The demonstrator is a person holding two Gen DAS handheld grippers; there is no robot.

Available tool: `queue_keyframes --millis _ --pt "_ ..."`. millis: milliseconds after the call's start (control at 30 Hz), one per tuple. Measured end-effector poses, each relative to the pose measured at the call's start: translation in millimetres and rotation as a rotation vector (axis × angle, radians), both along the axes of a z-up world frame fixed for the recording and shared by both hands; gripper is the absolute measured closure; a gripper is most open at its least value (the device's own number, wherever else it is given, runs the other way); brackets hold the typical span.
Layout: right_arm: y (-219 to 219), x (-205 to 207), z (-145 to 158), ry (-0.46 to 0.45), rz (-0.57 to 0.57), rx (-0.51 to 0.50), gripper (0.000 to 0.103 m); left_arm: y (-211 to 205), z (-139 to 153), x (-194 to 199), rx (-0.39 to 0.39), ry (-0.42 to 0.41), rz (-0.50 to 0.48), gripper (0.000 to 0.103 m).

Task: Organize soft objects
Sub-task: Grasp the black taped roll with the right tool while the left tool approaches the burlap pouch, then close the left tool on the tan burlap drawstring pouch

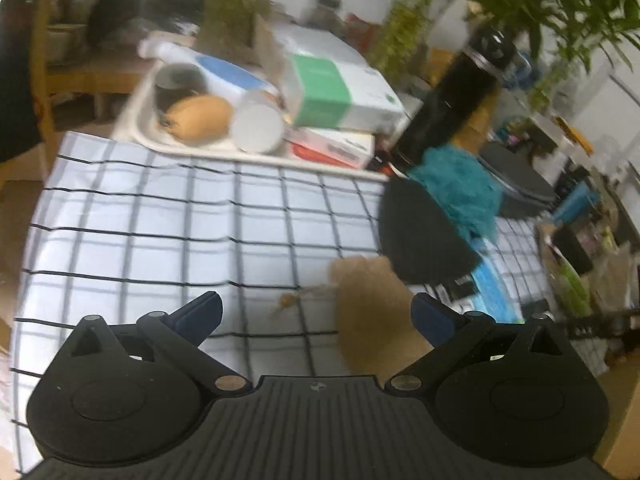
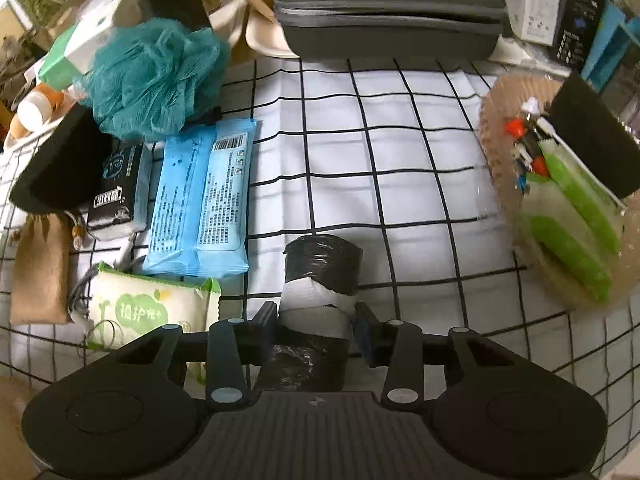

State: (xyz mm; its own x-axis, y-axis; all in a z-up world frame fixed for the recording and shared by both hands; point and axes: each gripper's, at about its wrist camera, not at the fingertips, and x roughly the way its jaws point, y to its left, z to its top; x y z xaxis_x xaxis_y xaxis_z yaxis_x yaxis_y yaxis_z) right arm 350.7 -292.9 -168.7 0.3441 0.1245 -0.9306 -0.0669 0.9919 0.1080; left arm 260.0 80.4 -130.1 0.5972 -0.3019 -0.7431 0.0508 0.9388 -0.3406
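In the right wrist view my right gripper (image 2: pixel 316 320) is shut on a black roll of bags with a white band (image 2: pixel 320 268), pads pressing both its sides just above the checked cloth (image 2: pixel 400 160). To its left lie a blue wipes pack (image 2: pixel 204 196), a green-and-white wipes pack (image 2: pixel 140 308), a black tissue pack (image 2: pixel 118 188), a tan pouch (image 2: pixel 40 272), a black sponge (image 2: pixel 60 168) and a teal bath pouf (image 2: pixel 156 76). My left gripper (image 1: pixel 318 306) hangs open over the cloth, with the tan pouch (image 1: pixel 372 312) by its right finger and nothing held.
A woven basket (image 2: pixel 500 128) at the right holds green packs (image 2: pixel 576 232) and small bottles. A grey zip case (image 2: pixel 388 12) lies at the cloth's far edge. A cream tray (image 1: pixel 136 120) with cups, stacked boxes (image 1: pixel 340 92) and a tall black bottle (image 1: pixel 452 96) stand behind.
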Motion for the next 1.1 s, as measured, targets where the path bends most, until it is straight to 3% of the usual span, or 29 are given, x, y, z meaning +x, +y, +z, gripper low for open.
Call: queue_keyframes --millis 100,200,433,600,800,1000,1033,1100 --pt "2 -1 2 -0.01 -0.018 -0.008 0.06 -8 -4 2 0.003 0.008 -0.05 0.001" --pt "2 -3 5 -0.025 -0.028 -0.018 0.06 -12 -10 5 -0.008 0.029 -0.084 0.011" --pt "-2 -7 30 -0.108 -0.04 -0.014 0.06 -15 -27 14 -0.104 0.1 -0.124 0.017" --pt "-2 -6 39 -0.133 -0.039 -0.005 0.06 -12 -45 26 -0.183 0.174 -0.104 0.029" --pt "1 -8 46 -0.157 -0.029 0.004 0.06 -6 -55 34 -0.325 0.209 -0.067 0.032" --pt "0 -9 49 -0.173 -0.025 0.002 0.06 -10 -58 36 -0.367 0.242 -0.076 0.034" --pt "0 -9 50 -0.175 -0.023 -0.001 0.06 -9 -59 36 -0.381 0.249 -0.07 0.037" --pt "0 -9 51 -0.18 -0.019 -0.005 0.06 -7 -64 36 -0.399 0.268 -0.049 0.054"
